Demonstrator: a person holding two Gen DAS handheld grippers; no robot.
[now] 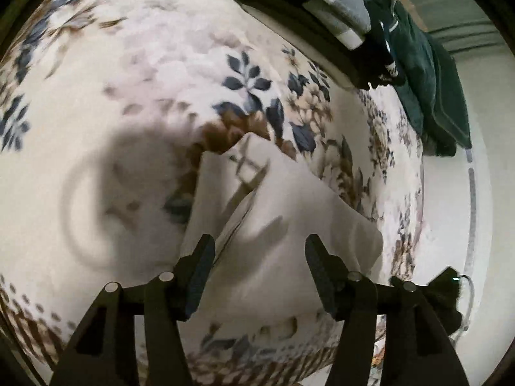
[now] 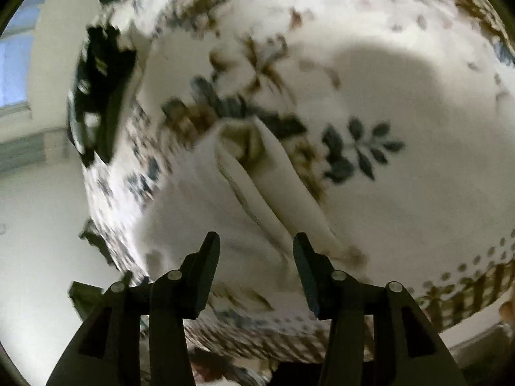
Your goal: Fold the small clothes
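Cloth (image 1: 289, 225), white, lies folded on floral bedspread (image 1: 145, 80), just ahead of both grippers. Left gripper (image 1: 259, 251): jaws apart, nothing pinched, cloth below gap. Right gripper (image 2: 256, 247): jaws apart, empty, over cloth's near edge. Left view only: green garment (image 1: 428, 80) and grey-white folded stack (image 1: 341, 6) at far bed edge, flat cloth face with faint print. Right view only: cloth's rolled fold (image 2: 273, 193) with olive inner patch, window at left. Both views blurred.
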